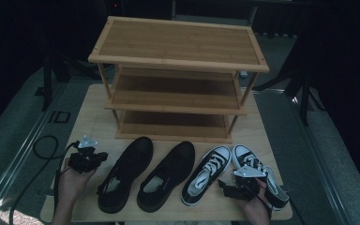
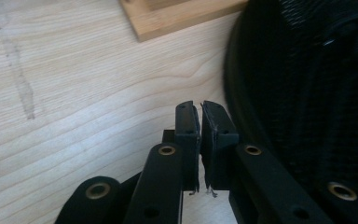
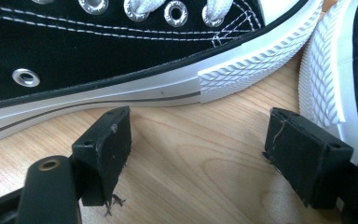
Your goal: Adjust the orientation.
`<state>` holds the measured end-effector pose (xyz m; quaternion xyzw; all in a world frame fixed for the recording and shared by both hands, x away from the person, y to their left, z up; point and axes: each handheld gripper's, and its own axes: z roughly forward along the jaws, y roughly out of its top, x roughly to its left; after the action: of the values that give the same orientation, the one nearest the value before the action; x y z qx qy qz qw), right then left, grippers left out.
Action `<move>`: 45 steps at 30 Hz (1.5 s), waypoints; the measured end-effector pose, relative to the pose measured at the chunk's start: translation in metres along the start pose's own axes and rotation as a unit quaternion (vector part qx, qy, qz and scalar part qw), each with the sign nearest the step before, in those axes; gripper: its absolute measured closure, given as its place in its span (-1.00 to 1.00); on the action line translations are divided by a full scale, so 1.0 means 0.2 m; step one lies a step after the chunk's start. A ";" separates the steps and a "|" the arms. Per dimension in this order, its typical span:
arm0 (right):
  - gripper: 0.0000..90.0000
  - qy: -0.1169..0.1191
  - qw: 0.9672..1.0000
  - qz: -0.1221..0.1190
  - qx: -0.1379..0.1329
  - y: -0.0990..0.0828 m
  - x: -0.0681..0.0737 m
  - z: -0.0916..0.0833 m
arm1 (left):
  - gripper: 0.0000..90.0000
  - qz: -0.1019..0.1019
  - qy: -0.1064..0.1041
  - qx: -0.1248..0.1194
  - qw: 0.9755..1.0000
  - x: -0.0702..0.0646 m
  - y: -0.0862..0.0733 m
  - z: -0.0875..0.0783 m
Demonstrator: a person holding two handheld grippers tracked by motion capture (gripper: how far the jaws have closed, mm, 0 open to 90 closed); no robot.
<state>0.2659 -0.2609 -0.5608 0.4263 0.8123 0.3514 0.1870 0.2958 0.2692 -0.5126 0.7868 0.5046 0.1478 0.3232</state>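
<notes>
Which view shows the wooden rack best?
The high view: the rack appears whole, with three shelves, standing behind the four shoes. The left gripper view gives just a corner of its base beside a black shoe. The right gripper view looks at sneakers and table instead.

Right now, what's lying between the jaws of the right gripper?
Nothing but bare wood: in the right gripper view the right gripper has its jaws wide apart over the table, between the two black-and-white sneakers, touching neither.
</notes>
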 end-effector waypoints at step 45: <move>-0.50 0.000 1.000 -0.001 -0.001 0.00 0.00 0.00 | 0.71 0.106 -0.020 0.078 0.991 -0.36 0.11 -0.21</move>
<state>0.2655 -0.2609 -0.5609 0.4257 0.8123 0.3518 0.1874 0.2566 0.2145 -0.4600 0.8614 0.4220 0.1254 0.2535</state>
